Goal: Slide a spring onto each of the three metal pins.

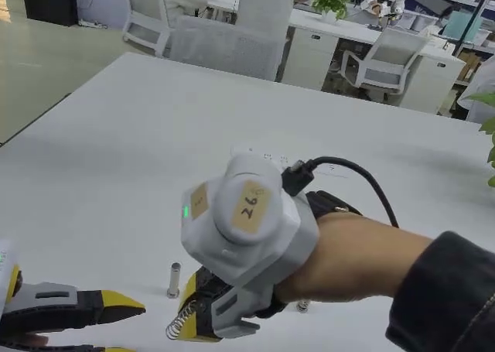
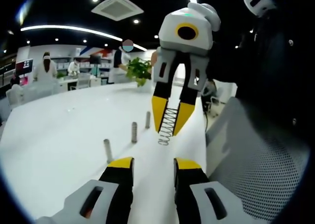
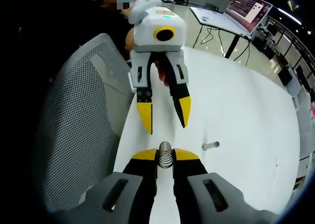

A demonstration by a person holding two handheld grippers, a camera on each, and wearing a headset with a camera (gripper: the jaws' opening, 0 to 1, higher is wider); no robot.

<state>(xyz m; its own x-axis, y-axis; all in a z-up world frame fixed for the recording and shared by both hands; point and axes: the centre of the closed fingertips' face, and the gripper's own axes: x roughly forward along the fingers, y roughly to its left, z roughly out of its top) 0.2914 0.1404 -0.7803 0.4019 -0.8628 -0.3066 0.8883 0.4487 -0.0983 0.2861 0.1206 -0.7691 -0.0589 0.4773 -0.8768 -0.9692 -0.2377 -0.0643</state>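
The right gripper (image 3: pixel 165 159) pinches a spring (image 2: pixel 168 123) between its yellow tips. The coil sticks out past them, low over the white table (image 1: pixel 139 135) and just beside the pins; I cannot tell whether it touches the table. The left gripper (image 2: pixel 153 164) faces it, jaws spread and holding nothing, also near the pins. The three pins (image 2: pixel 133 132) stand upright in a row on the table, all bare. Well beyond the pins are a plant (image 2: pixel 139 69) and a chair (image 1: pixel 383 62).
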